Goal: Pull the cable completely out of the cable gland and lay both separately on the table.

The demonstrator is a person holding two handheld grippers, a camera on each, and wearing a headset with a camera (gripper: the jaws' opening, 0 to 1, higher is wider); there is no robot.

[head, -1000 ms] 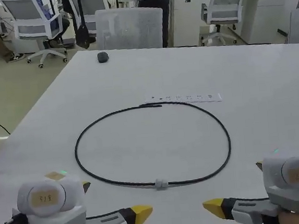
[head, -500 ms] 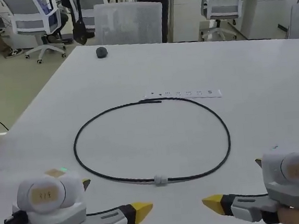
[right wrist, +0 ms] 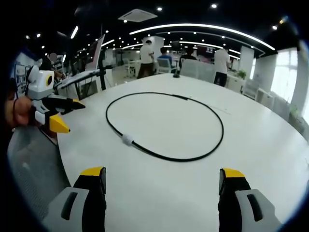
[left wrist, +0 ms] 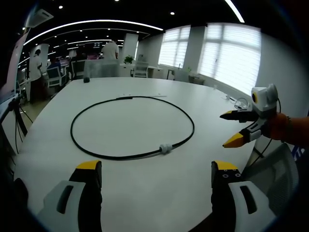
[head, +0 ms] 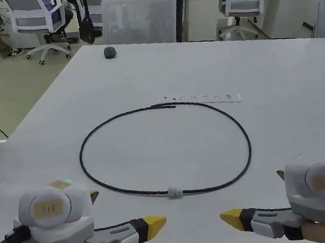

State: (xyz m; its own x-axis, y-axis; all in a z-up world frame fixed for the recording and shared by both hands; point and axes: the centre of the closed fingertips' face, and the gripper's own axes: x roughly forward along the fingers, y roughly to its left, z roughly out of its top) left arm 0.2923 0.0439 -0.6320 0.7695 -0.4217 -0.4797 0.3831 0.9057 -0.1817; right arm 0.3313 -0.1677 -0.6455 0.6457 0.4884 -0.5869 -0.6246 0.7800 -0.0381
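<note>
Head view looks down on a white tabletop point(head: 283, 71) where a thin black cable point(head: 81, 157) lies in a wide ring. A small white cable gland point(head: 174, 191) sits threaded on the ring's near arc. The left gripper point(left wrist: 157, 168) and right gripper point(right wrist: 161, 173) hover at the table's near edge, each with yellow-tipped jaws spread wide, holding nothing and clear of the cable.
</note>
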